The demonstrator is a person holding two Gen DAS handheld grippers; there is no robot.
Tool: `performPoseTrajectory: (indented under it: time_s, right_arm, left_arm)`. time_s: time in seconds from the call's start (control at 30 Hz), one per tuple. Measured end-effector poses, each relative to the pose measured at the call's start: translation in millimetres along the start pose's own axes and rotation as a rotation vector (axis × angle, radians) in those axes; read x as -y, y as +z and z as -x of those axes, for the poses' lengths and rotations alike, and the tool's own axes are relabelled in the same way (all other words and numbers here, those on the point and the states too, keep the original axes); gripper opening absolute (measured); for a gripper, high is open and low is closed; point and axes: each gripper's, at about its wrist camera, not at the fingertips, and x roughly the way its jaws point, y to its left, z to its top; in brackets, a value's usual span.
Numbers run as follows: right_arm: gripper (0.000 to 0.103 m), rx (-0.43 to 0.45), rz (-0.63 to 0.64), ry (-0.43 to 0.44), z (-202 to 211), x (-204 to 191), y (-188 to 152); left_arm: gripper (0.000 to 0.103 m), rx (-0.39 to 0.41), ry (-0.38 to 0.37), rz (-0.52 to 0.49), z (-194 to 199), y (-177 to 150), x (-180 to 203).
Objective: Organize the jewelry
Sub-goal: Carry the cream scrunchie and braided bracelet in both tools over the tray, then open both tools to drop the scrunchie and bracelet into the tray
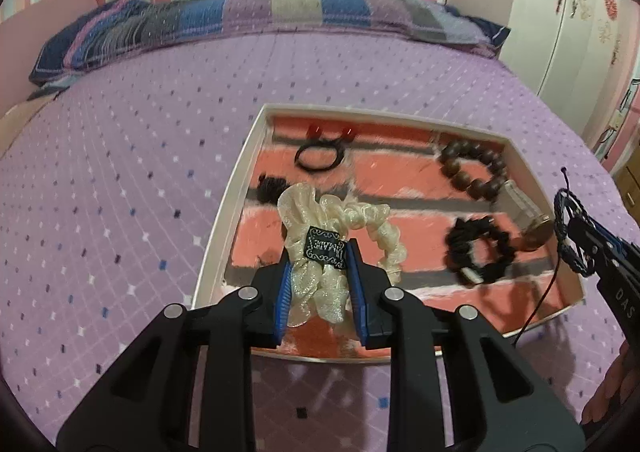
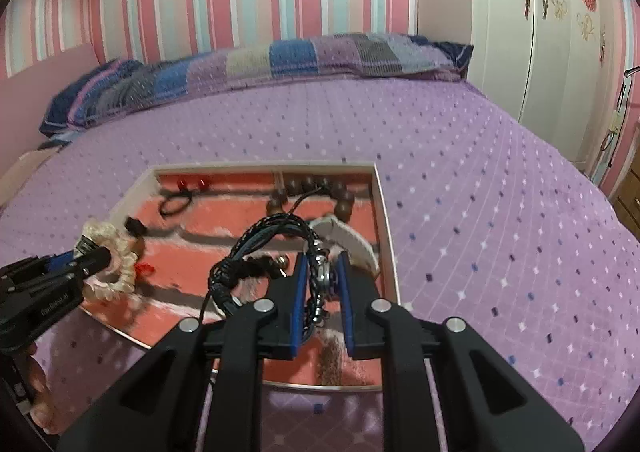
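A white-rimmed tray [image 1: 236, 187] with a pink and grey striped lining lies on the purple bed. My left gripper [image 1: 320, 252] is shut on a cream scrunchie [image 1: 344, 219] with a black label, held over the tray's near left part. My right gripper [image 2: 323, 264] is shut on a dark blue braided bracelet [image 2: 256, 240] with metal charms, held above the tray's right part [image 2: 386, 219]. The scrunchie also shows in the right wrist view [image 2: 116, 252], and the bracelet in the left wrist view [image 1: 570, 228].
In the tray lie a black hair tie with red beads [image 1: 320, 155], a brown wooden bead bracelet [image 1: 472, 167], a black bead bracelet [image 1: 478, 252], a small black hair tie [image 1: 270, 185] and a white-strapped watch [image 1: 524, 207]. A striped pillow [image 1: 240, 19] lies at the bed's head. A white wardrobe [image 2: 532, 19] stands at the right.
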Motion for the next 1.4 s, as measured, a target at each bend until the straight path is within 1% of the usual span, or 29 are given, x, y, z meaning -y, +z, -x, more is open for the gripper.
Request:
performPoseTrajectory:
  time_s: [0.1,0.2,0.5,0.77,0.97,1.13,1.17,1.2,1.23,1.27,1.37,1.4]
  right_arm:
    - [0.016,-0.028,-0.004,-0.007,-9.0,1.6,-10.1]
    - [0.016,-0.052,-0.005,-0.01,-14.2,1.7,-17.9]
    - [0.016,-0.103,-0.012,-0.016,-27.4,2.8,-23.0]
    - [0.016,-0.123,-0.023,-0.01,-33.8,4.0,-27.3]
    - [0.017,-0.14,-0.012,-0.017,-37.5,1.9,-27.5]
    - [0.017,-0.142,0.0,-0.016,-38.4,-1.5,-27.4]
    - [0.018,-0.14,-0.004,-0.014,-38.2,-1.3,-27.4]
    - [0.027,-0.135,-0.011,-0.007,-37.0,-0.7,-27.1]
    - [0.034,-0.127,-0.013,-0.008,-34.9,0.4,-26.8]
    - [0.045,-0.111,-0.011,-0.014,-31.4,0.8,-26.0]
    - [0.049,-0.089,0.012,-0.019,-22.9,1.6,-22.3]
    - [0.055,-0.081,0.017,-0.018,-18.6,1.7,-20.8]
  left_arm:
    - [0.024,-0.019,0.012,-0.011,-12.0,-8.4,-1.5]
    - [0.025,-0.033,0.006,-0.008,-17.4,-12.7,-1.9]
    - [0.027,-0.056,0.026,-0.02,-29.0,-19.1,-1.1]
    - [0.032,-0.039,0.028,-0.035,-28.7,-20.6,1.6]
    - [0.038,-0.034,0.034,-0.054,-27.2,-22.7,3.5]
    - [0.048,-0.027,0.038,-0.059,-25.2,-22.3,4.4]
    - [0.051,-0.021,0.04,-0.059,-23.5,-22.0,4.4]
    - [0.054,-0.016,0.04,-0.059,-21.7,-21.9,4.0]
    - [0.054,-0.013,0.04,-0.058,-20.0,-21.8,4.1]
    - [0.056,-0.008,0.035,-0.054,-16.6,-21.2,4.1]
    - [0.063,0.017,0.026,-0.049,-2.3,-19.0,5.8]
    - [0.067,0.029,0.029,-0.049,4.4,-18.1,6.6]
